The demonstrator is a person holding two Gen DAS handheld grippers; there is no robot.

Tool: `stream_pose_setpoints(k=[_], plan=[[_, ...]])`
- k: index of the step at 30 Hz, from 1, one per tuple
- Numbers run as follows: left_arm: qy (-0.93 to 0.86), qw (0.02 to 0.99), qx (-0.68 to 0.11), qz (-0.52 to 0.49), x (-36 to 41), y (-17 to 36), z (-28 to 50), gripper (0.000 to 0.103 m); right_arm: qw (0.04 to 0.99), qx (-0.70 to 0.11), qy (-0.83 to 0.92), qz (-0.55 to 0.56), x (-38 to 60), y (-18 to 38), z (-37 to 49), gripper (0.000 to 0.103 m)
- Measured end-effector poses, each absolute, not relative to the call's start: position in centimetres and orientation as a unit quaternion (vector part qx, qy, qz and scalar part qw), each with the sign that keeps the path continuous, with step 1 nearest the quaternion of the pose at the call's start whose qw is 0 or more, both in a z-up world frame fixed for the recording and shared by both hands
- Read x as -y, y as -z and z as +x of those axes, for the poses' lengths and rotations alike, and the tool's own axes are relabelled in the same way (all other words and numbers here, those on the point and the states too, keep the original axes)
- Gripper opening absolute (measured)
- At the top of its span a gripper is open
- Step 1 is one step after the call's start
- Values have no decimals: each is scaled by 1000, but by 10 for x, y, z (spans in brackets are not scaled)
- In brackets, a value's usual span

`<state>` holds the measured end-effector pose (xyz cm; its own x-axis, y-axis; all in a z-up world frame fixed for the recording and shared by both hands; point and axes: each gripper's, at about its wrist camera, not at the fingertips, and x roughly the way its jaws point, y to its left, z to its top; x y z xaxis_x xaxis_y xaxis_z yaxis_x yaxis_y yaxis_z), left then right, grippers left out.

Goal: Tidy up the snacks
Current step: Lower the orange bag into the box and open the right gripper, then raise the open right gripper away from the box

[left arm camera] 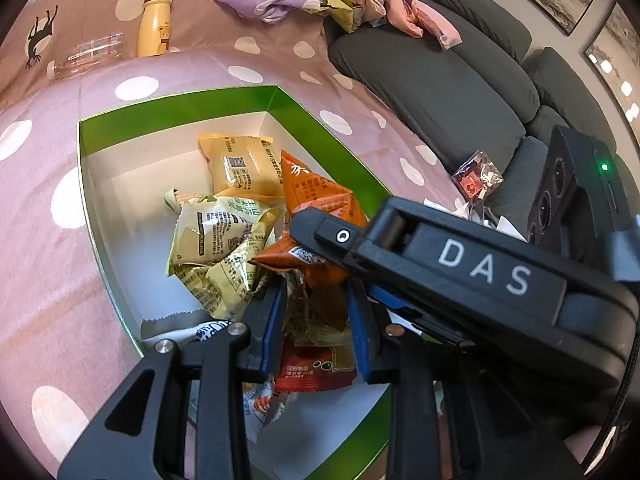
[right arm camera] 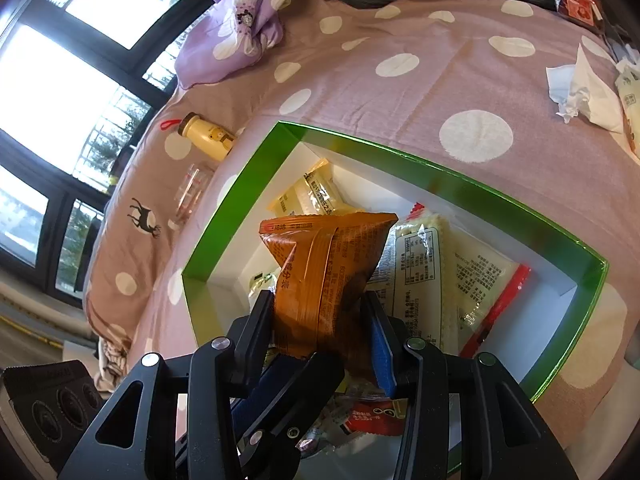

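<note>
The right claw (right arm camera: pixel 316 322) is clenched on a crinkled orange foil snack packet (right arm camera: pixel 328 264), its long axis upright, top seam tilted away over the green-rimmed white cardboard box (right arm camera: pixel 452 184) on the pink polka-dot bedspread (right arm camera: pixel 400 92). The left claw (left arm camera: pixel 316 320), low in the box, is nearly closed around crumpled wrappers; whether it grips them is unclear.

bed, dotted pink cover (left arm camera: pixel 60 300) | on it: green box (left arm camera: pixel 180 106), yellow bottle (left arm camera: pixel 154 26), tissue (right arm camera: pixel 580 92)

Glossy crinkled orange foil snack packet (right arm camera: pixel 328 276), glossy green cardboard box (left arm camera: pixel 180 108), matt dotted pink cloth bedspread (left arm camera: pixel 52 280)
</note>
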<state>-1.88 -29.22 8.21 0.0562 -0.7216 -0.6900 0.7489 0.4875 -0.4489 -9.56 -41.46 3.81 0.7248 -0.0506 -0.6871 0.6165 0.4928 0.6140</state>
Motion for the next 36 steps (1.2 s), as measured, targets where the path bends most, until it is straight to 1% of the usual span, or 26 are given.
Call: stream_pose_setpoints(k=[19,22,23,24,25,26,27,29,31,33,35,36], plan=[[492,736,-465,21,292,-85,-20,30,807,-313,210,455,414,-38,-94,47],[488,742,-460,30,287,-88,-21,32,808,-313,211,453,414,-39,-94,49],[487,743,-458,32,286,-88,-21,36,809,-310,211,453,414,-40,-95,52],[483,748,-454,33,283,-90,-22,43,810,-309,210,451,413,-41,-95,54],[478,754,-449,34,279,-92,-22,49,811,-309,210,450,411,-42,-95,56],[471,763,-440,33,274,-95,-22,60,812,-310,211,448,410,-43,-95,58],[459,776,-430,35,268,-99,-23,69,813,-309,213,446,409,-45,-96,59],[444,793,-415,41,258,-103,-23,80,815,-304,217,442,408,-48,-98,64],[442,800,-403,42,250,-107,-25,81,819,-301,220,437,405,-51,-99,66],[439,803,-401,44,244,-110,-26,85,821,-300,222,431,401,-54,-99,66],[427,811,-396,47,239,-113,-27,87,826,-300,221,423,398,-58,-99,66],[420,818,-390,49,235,-115,-28,91,829,-299,220,418,395,-61,-98,66]])
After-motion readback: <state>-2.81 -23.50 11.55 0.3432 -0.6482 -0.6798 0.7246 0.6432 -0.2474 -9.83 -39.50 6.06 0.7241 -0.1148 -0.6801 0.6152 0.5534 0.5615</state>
